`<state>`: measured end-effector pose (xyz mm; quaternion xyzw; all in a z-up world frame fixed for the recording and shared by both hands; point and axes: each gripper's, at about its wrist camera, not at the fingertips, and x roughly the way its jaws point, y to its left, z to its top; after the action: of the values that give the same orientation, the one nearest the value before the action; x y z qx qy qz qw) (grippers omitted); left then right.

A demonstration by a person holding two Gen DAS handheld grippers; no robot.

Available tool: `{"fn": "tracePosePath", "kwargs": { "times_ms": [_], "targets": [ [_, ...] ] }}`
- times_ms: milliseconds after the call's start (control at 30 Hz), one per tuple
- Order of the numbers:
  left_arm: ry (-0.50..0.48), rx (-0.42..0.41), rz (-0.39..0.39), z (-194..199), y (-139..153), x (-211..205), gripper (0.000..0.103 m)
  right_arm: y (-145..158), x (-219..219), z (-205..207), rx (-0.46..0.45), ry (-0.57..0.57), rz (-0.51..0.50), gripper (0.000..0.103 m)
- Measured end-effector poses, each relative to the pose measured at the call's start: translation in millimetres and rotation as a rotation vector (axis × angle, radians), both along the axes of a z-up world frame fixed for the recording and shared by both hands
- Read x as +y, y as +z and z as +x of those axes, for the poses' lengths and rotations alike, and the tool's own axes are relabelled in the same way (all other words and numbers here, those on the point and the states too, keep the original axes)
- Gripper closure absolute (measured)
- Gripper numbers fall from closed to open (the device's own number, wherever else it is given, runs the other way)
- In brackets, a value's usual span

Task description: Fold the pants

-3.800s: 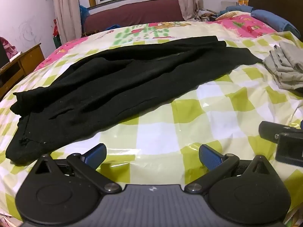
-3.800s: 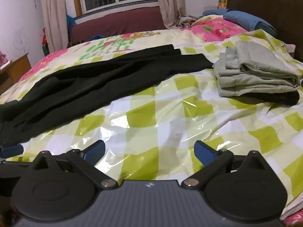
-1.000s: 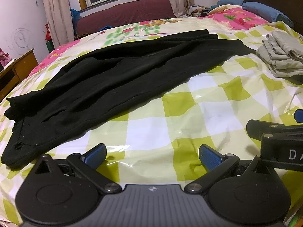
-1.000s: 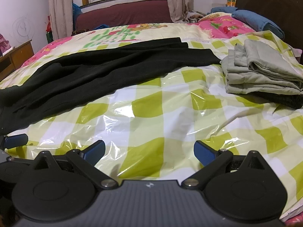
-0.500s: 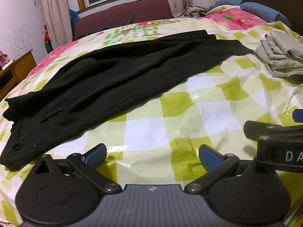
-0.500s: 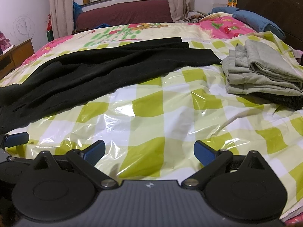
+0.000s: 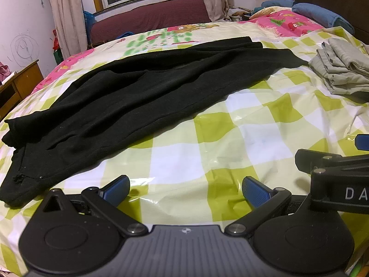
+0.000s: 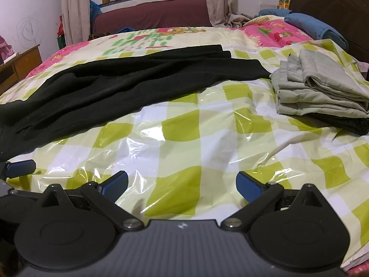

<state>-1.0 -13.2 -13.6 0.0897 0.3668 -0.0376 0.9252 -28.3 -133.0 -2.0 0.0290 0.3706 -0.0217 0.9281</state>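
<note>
Black pants (image 7: 147, 92) lie spread out on the bed (image 7: 230, 143), running from the near left, where the waist sits, to the far right, where the leg ends stop just beside a stack of folded grey clothes (image 8: 318, 90). Both claws hover over the near, checked plastic sheet (image 8: 180, 127), clear of the pants. The left claw (image 7: 185, 190) is spread wide and holds nothing. The right claw (image 8: 182, 185) is likewise spread and empty, close beside the left one.
</note>
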Motion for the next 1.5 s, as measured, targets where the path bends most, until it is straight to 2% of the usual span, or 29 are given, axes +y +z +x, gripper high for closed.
{"fn": "tracePosePath", "kwargs": {
  "times_ms": [333,500,633,733,867,967,1067,1167,1200,1233,1267,1300,1333,1367,1400,1433,1500],
  "targets": [
    [0.01,0.005,0.012,3.5,5.5,4.1,0.0,6.5,2.5,1.8,-0.004,0.029,0.006,0.004],
    [0.037,-0.088,0.082,4.2,23.8,32.7,0.0,17.1,23.0,18.9,-0.027,0.134,-0.013,0.005],
    [0.107,-0.089,0.095,10.0,28.6,81.1,0.0,24.3,56.5,42.6,-0.065,0.276,-0.052,0.007],
    [0.171,-0.069,0.103,11.3,25.2,124.8,0.0,21.6,89.4,58.1,-0.081,0.431,-0.122,0.013],
    [0.204,-0.028,0.163,15.1,9.8,170.8,0.0,12.9,131.0,72.9,-0.088,0.624,-0.18,0.016],
    [0.164,0.012,0.16,14.2,-3.1,193.0,0.001,3.4,163.5,80.6,-0.098,0.762,-0.245,0.016],
    [0.117,-0.007,0.152,10.8,-9.2,205.6,0.001,-8.5,192.5,81.1,-0.112,0.886,-0.317,0.019],
    [0.098,-0.016,0.173,15.6,-11.6,213.5,0.002,-19.8,216.3,86.8,-0.107,0.938,-0.35,0.023],
    [0.088,-0.018,0.166,18.5,-12.4,217.1,0.004,-22.5,221.4,91.9,-0.104,0.942,-0.35,0.027],
    [0.081,-0.018,0.151,25.6,-13.4,223.3,0.012,-24.2,226.9,94.9,-0.101,0.943,-0.344,0.029],
    [0.072,-0.012,0.131,28.2,-14.4,226.9,0.024,-25.4,230.9,96.9,-0.092,0.947,-0.331,0.039],
    [0.061,-0.006,0.104,30.5,-14.4,229.6,0.032,-26.6,234.2,98.7,-0.072,0.955,-0.312,0.058],
    [0.057,-0.006,0.071,32.8,-12.4,233.0,0.043,-27.3,235.6,99.6,-0.044,0.968,-0.286,0.069],
    [0.064,-0.009,0.06,34.0,-10.0,235.8,0.051,-27.3,239.3,100.7,-0.016,0.978,-0.267,0.081],
    [0.073,-0.014,0.059,35.6,-8.5,238.7,0.055,-27.4,241.4,100.0,-0.005,0.978,-0.267,0.083],
    [0.083,-0.017,0.059,36.6,-6.8,243.0,0.065,-27.6,246.5,95.8,-0.008,0.976,-0.29,0.086],
    [0.107,-0.013,0.048,37.4,-4.3,255.4,0.07,-26.9,257.1,88.9,-0.004,0.985,-0.316,0.091]
  ]
}}
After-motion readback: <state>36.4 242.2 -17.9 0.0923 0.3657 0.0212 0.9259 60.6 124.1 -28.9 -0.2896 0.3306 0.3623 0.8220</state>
